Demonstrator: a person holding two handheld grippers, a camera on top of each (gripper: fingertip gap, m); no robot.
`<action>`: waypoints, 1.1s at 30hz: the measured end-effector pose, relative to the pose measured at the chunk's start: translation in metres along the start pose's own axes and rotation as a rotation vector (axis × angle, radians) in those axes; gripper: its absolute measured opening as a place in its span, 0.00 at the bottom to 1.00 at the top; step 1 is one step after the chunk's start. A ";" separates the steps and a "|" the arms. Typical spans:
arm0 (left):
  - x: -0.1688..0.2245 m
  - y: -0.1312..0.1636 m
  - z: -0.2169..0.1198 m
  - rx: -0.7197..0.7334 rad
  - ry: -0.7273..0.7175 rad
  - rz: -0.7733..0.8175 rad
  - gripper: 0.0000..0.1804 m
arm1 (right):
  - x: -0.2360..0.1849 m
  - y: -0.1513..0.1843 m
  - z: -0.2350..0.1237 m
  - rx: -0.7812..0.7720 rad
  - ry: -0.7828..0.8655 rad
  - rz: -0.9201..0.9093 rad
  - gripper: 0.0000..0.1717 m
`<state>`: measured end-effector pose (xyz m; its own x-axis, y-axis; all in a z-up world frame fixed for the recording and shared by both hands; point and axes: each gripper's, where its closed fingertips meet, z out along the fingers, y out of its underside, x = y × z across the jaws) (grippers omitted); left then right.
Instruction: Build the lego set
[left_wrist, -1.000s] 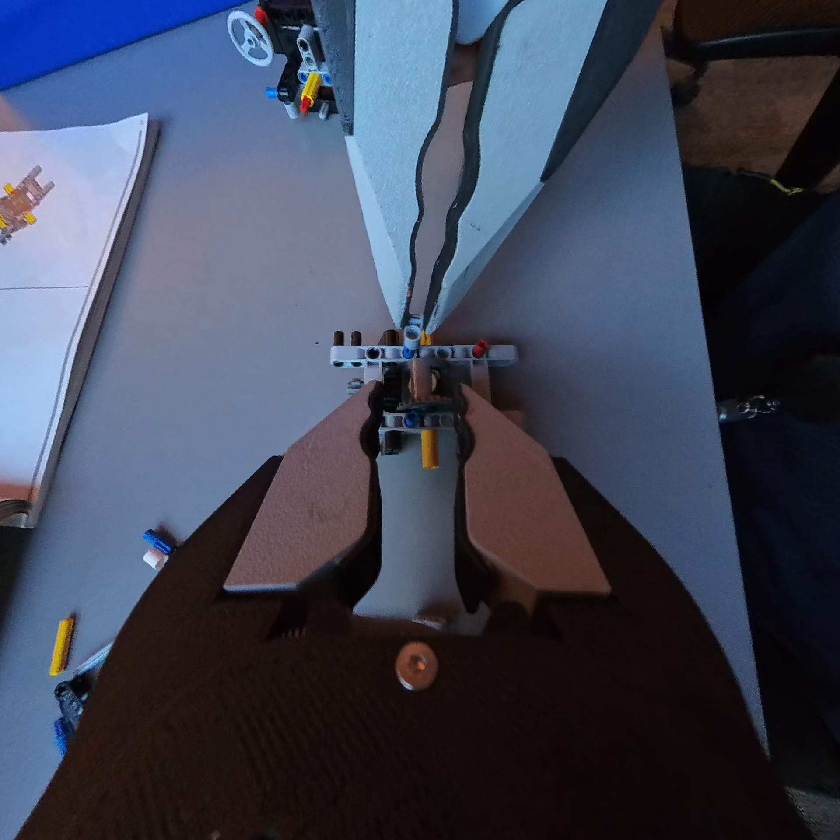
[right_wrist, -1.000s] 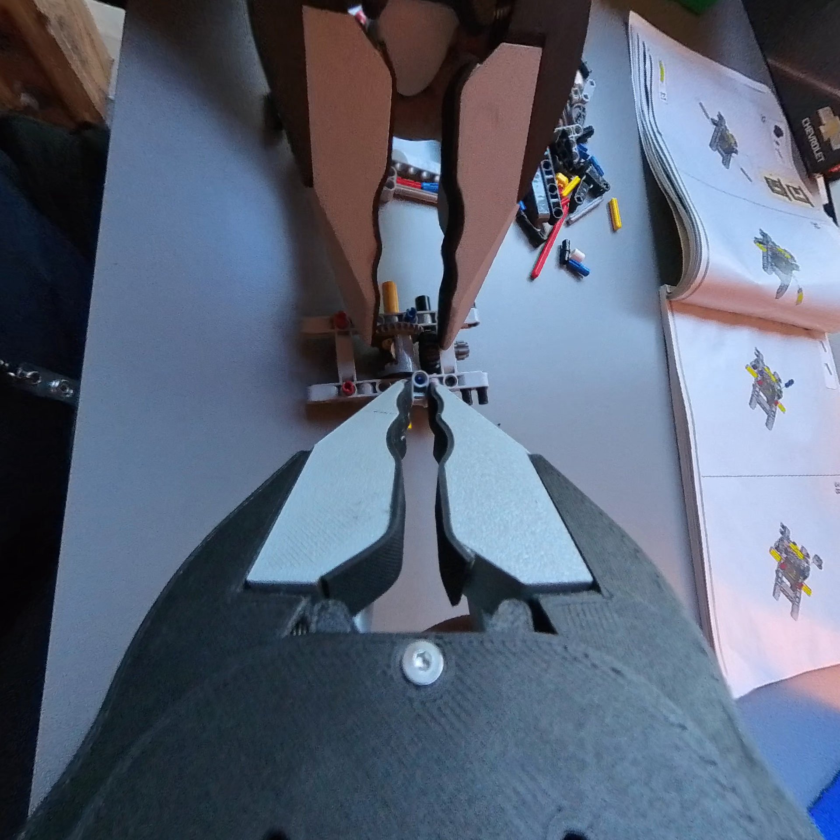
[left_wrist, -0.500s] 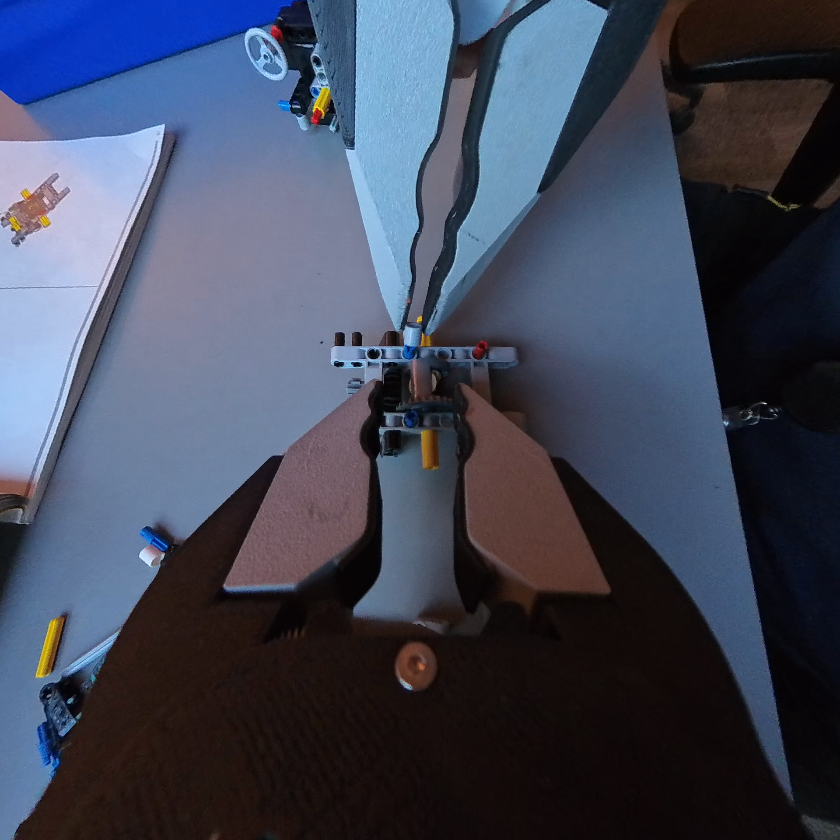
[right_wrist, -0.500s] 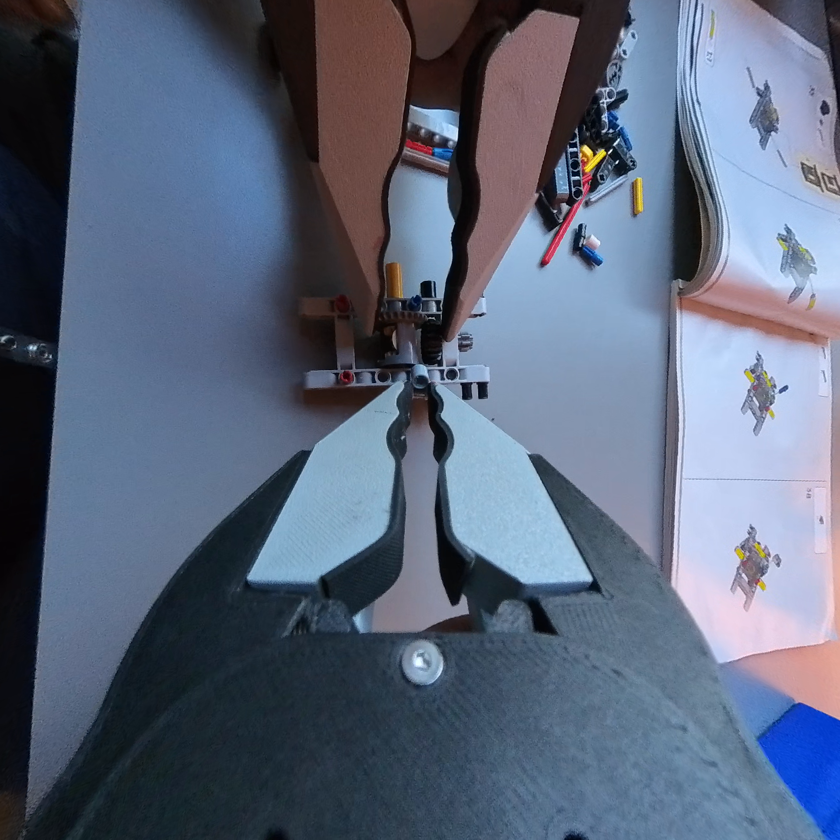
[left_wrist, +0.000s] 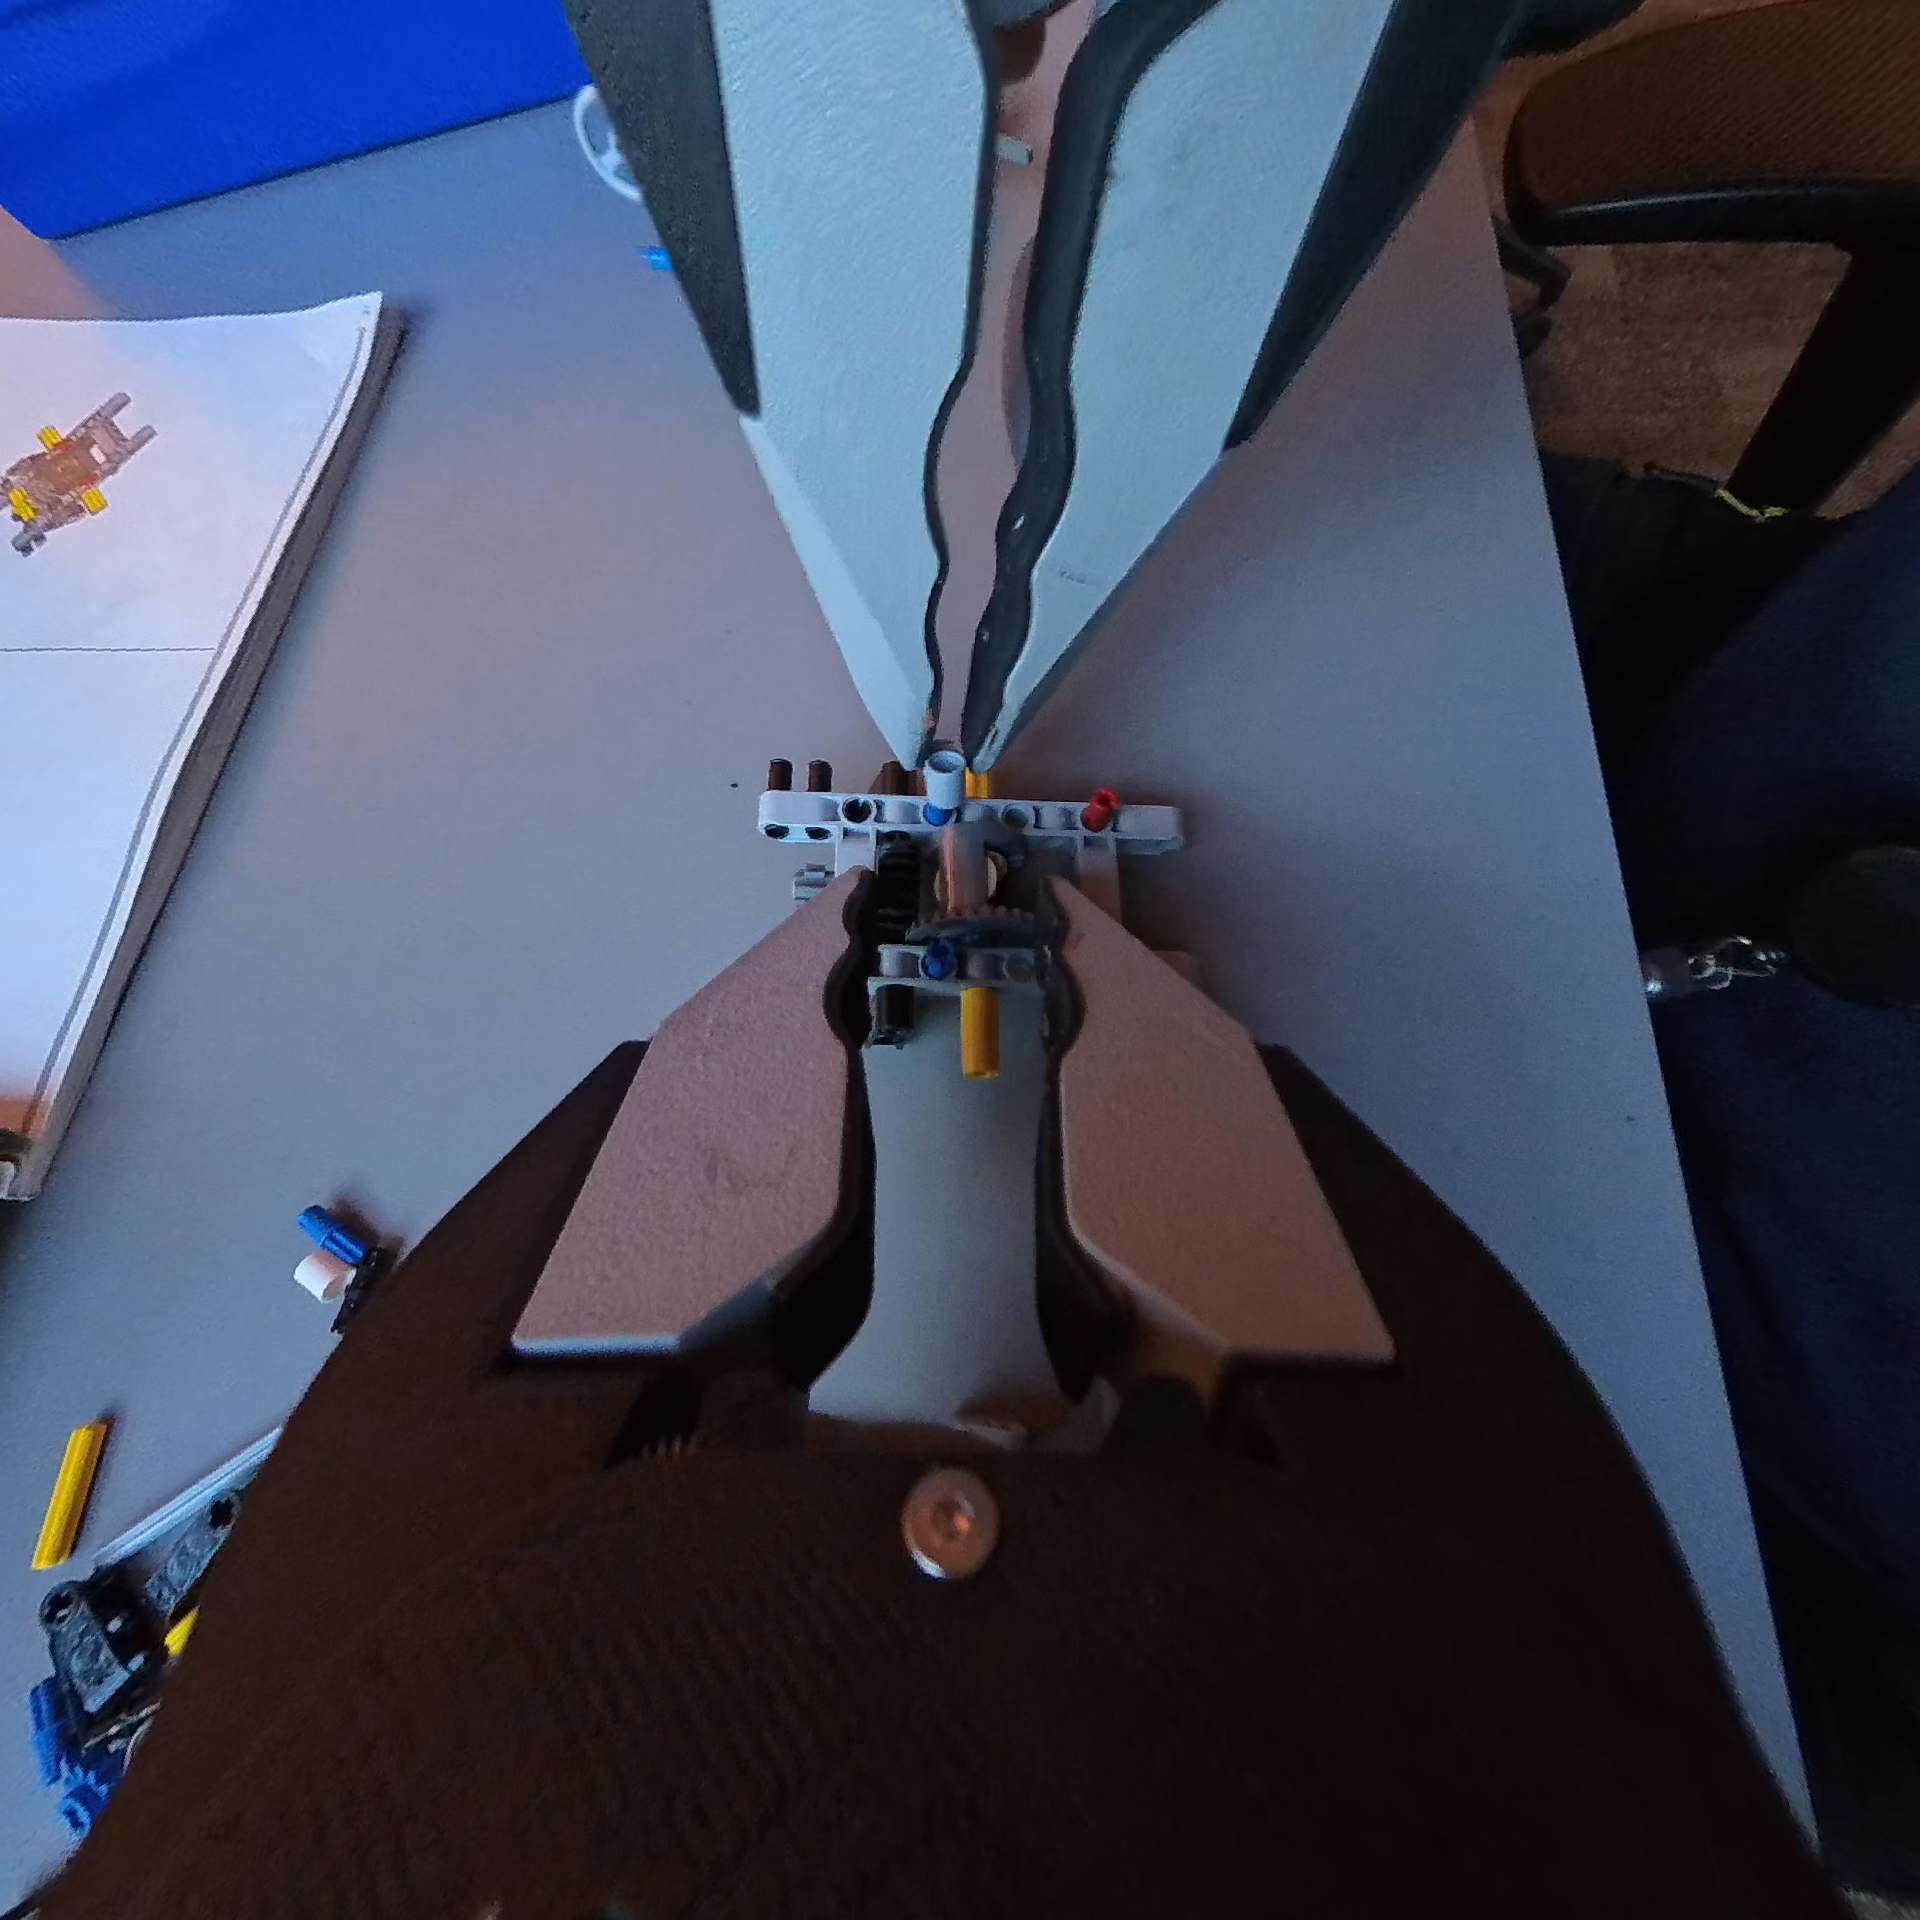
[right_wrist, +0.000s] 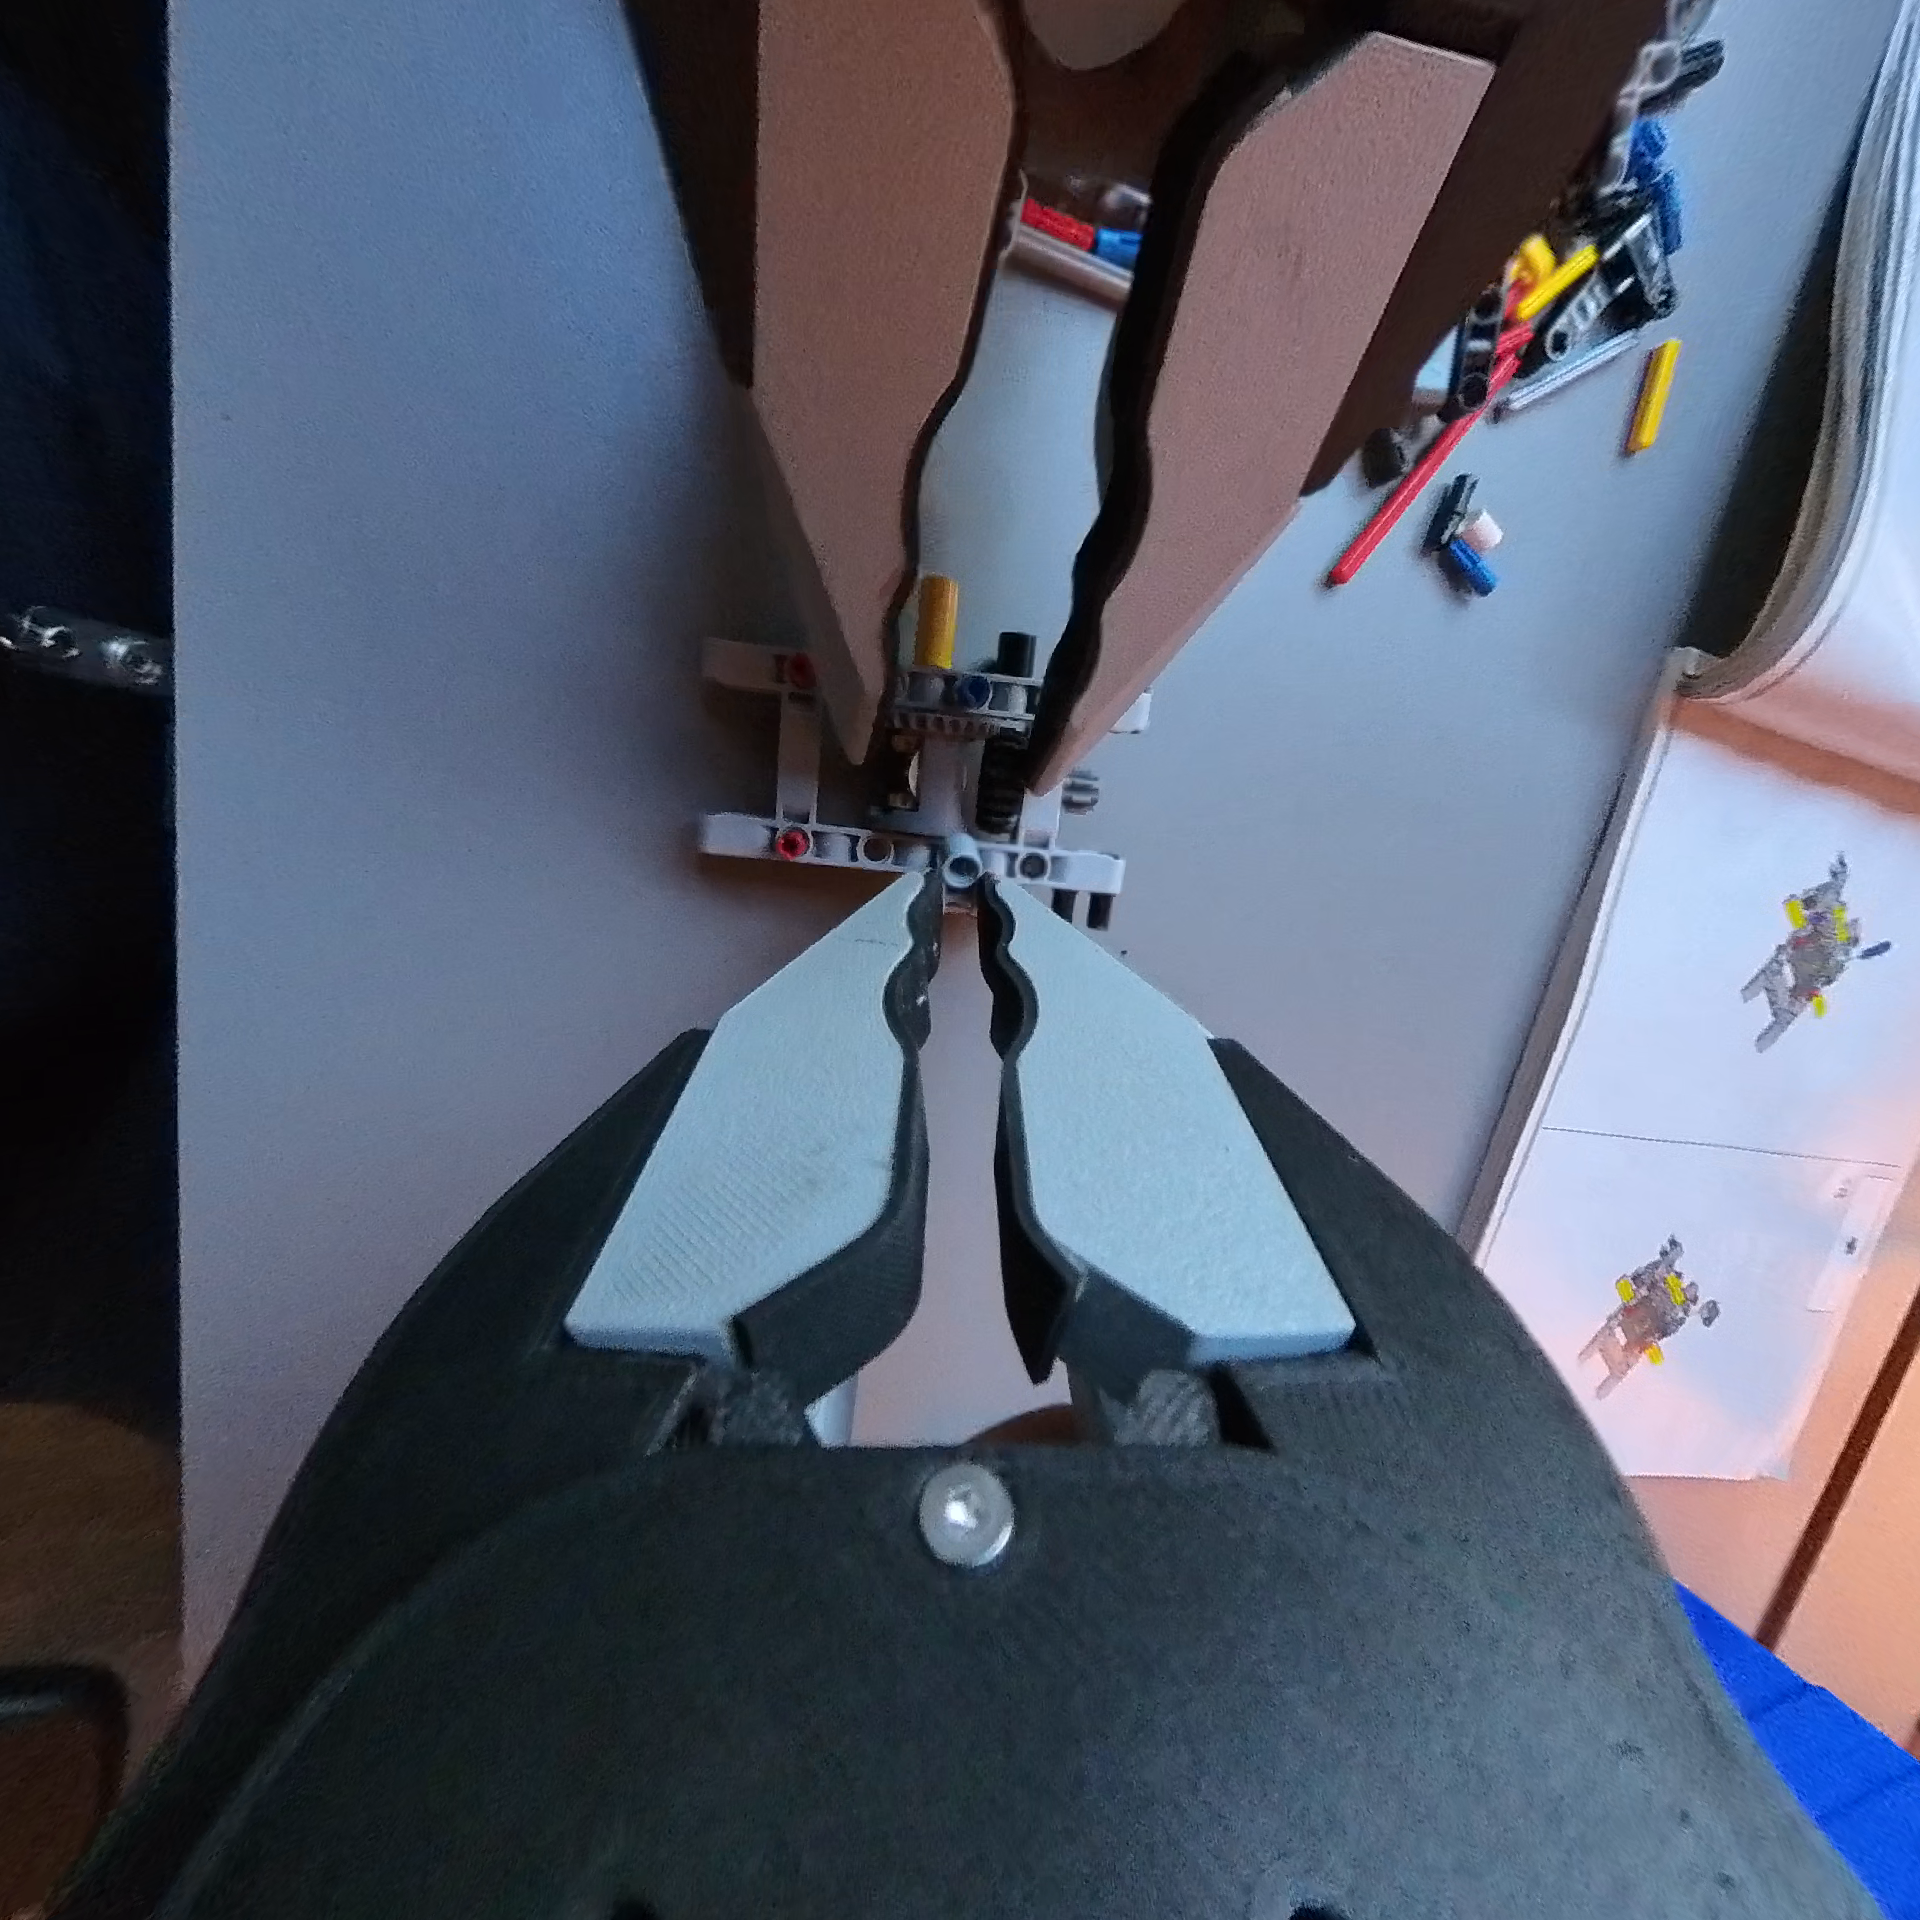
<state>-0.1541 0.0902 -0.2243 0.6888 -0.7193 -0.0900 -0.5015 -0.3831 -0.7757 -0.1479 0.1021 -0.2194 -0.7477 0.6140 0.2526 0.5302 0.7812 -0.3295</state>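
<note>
In the left wrist view, the left gripper has its brown fingers pressed on both sides of a small toy brick build that sits on the grey surface. The hold is only on the narrow middle part with the gears. If the squeeze slips, the build could twist or pop apart. A yellow rod sticks out between the fingers and could get knocked. The far side of the build is hidden behind the pale fingers of the right gripper.

In the right wrist view, the right gripper has its fingers nearly together, pinching a tiny light grey tube right at the long pale beam. The tube is very small and sits at the very tips, so it could shoot out sideways or go in crooked. How far the tube is in the hole is hard to make out. Loose pieces lie near an open booklet, partly covered by the left gripper.
</note>
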 end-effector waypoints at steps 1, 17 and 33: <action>0.000 0.000 0.000 0.004 0.001 -0.003 0.15 | 0.000 -0.002 0.001 -0.006 -0.018 0.006 0.02; 0.004 -0.007 -0.008 0.063 0.030 -0.028 0.15 | 0.004 -0.006 -0.018 0.126 -0.010 0.195 0.02; 0.007 -0.030 -0.013 0.163 0.017 0.006 0.03 | -0.004 -0.023 -0.023 0.269 0.094 0.177 0.02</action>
<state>-0.1411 0.0891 -0.1930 0.6764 -0.7315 -0.0858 -0.4130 -0.2803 -0.8666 -0.1481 0.0840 -0.1914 -0.6067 0.7551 0.2484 0.5145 0.6112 -0.6014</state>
